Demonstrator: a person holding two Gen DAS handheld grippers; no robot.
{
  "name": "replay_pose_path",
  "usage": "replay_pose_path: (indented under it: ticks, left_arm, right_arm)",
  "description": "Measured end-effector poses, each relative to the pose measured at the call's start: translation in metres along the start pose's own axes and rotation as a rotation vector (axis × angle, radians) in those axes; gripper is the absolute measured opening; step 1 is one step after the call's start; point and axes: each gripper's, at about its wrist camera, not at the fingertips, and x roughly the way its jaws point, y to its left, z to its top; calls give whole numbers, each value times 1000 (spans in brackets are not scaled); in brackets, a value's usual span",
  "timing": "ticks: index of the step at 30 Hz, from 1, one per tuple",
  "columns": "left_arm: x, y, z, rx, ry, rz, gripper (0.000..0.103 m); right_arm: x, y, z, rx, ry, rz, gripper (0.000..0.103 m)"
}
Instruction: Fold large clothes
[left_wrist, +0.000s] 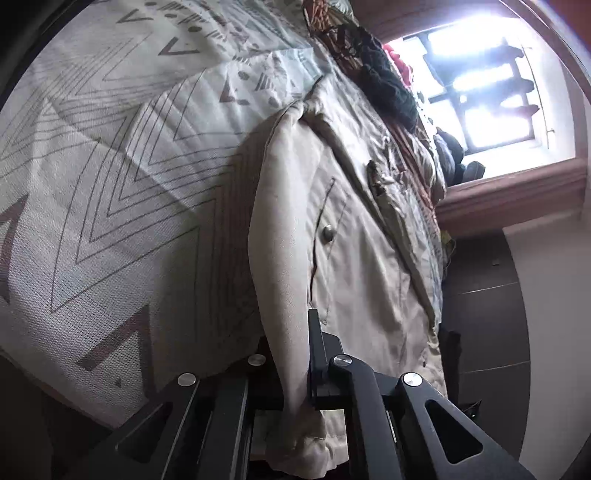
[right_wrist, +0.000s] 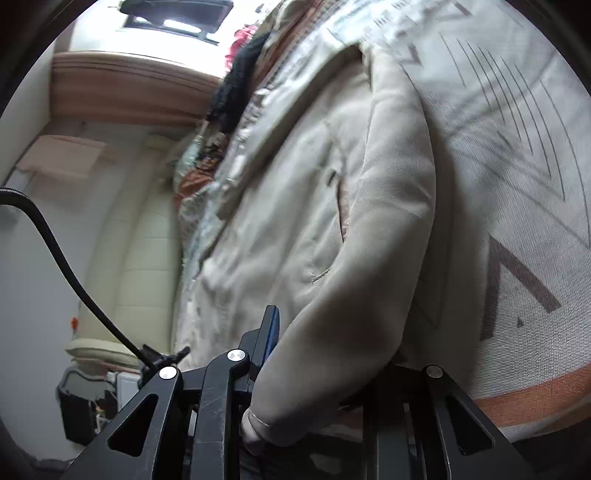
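Note:
A beige jacket with a snap-button pocket lies spread on a patterned bedspread. My left gripper is shut on one sleeve of the jacket, which runs back between its fingers. In the right wrist view the same jacket lies on the bedspread. My right gripper is shut on the other sleeve near its cuff. Both sleeves are held at the jacket's near side.
A pile of dark, red and patterned clothes lies at the far end of the bed, under a bright window. A cream padded headboard and a black cable are left in the right wrist view.

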Motion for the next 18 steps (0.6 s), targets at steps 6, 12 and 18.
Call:
replay_pose_path:
  ticks: [6, 12, 18]
  left_arm:
    - [-35, -25, 4, 31, -71, -114, 3]
    - [-75, -70, 14, 79, -137, -194, 3]
    - [-118, -129, 28, 177, -210, -253, 3]
  right_arm:
    - [-20, 42, 9, -88, -82, 57, 21]
    - [-45, 80, 17, -157, -170, 119, 21]
    - [-73, 135, 32, -277, -256, 166, 20]
